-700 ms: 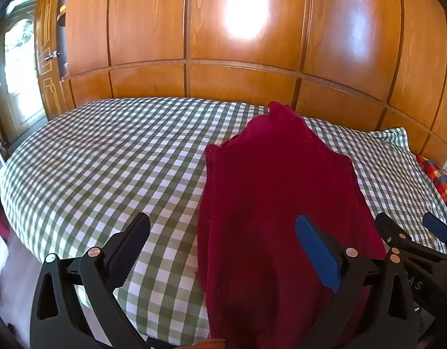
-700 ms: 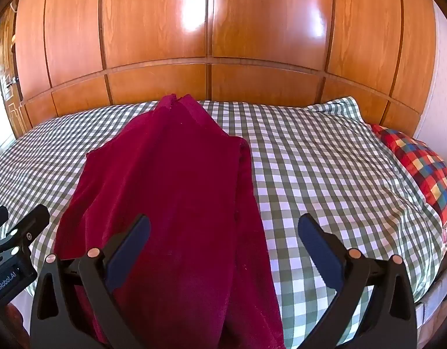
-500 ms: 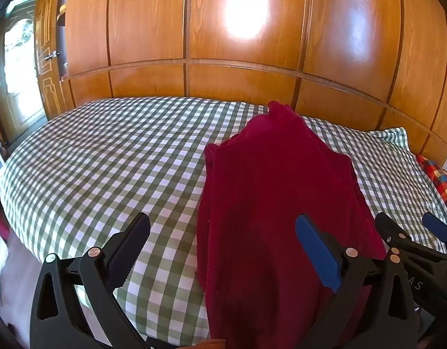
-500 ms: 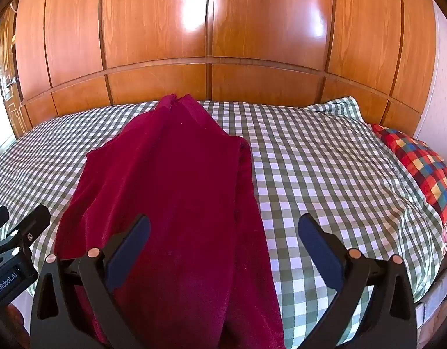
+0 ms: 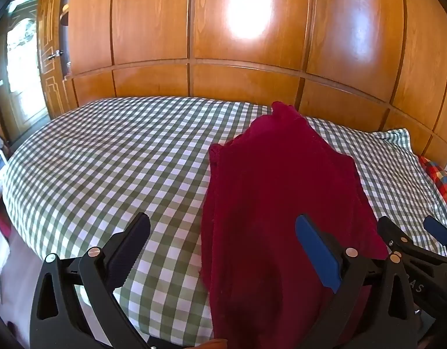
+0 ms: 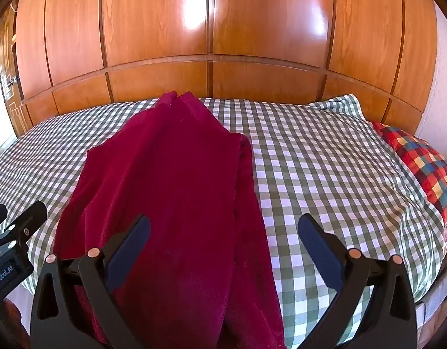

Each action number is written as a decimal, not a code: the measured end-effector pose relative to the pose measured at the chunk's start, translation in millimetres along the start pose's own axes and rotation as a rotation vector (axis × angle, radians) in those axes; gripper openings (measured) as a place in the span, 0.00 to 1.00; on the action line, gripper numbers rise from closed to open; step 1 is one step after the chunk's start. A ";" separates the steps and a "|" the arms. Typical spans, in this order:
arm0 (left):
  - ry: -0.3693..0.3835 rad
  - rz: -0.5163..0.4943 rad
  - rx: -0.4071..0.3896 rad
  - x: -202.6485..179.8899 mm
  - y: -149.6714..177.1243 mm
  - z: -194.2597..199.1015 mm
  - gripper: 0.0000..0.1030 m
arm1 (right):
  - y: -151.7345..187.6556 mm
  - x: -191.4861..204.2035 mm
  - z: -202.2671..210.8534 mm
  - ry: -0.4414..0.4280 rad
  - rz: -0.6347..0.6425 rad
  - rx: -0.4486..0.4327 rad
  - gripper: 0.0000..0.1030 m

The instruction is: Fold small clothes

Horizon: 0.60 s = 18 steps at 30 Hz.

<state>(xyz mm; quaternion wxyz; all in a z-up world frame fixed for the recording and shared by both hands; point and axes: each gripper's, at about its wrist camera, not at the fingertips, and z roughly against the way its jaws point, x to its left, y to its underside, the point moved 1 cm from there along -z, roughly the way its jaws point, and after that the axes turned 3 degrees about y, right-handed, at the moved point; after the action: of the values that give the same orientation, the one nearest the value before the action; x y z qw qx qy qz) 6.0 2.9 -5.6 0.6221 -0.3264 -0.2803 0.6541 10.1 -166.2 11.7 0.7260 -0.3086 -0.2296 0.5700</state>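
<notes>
A dark red garment (image 5: 275, 203) lies lengthwise on the green-and-white checked bed (image 5: 121, 160), running from the near edge toward the far side. It also shows in the right wrist view (image 6: 171, 189). My left gripper (image 5: 223, 250) is open and empty, above the garment's near left edge. My right gripper (image 6: 223, 247) is open and empty, above the garment's near right edge. The right gripper shows at the right of the left wrist view (image 5: 409, 238). The left gripper shows at the left of the right wrist view (image 6: 17, 226).
A wooden panelled wardrobe (image 5: 238, 29) stands behind the bed. A red, blue and yellow checked pillow (image 6: 421, 160) lies at the bed's right end. A door with glass (image 5: 22, 72) is at the far left. The bed's near edge drops off below both grippers.
</notes>
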 end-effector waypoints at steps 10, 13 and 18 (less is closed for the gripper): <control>-0.003 0.001 -0.002 1.5 -0.3 1.3 0.96 | 0.2 -3.5 0.4 -0.009 -0.009 0.009 0.98; -0.003 0.001 -0.002 1.4 -0.2 1.4 0.96 | -0.5 -3.7 0.6 -0.010 -0.009 0.005 0.98; -0.002 -0.002 -0.003 0.5 -1.8 1.0 0.96 | -1.3 -4.8 0.4 -0.010 -0.012 0.004 0.98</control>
<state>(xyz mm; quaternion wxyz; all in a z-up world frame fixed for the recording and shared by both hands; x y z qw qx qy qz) 6.3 3.5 -3.6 0.6219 -0.3264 -0.2822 0.6535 9.5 -171.0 13.0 0.7289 -0.3030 -0.2342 0.5675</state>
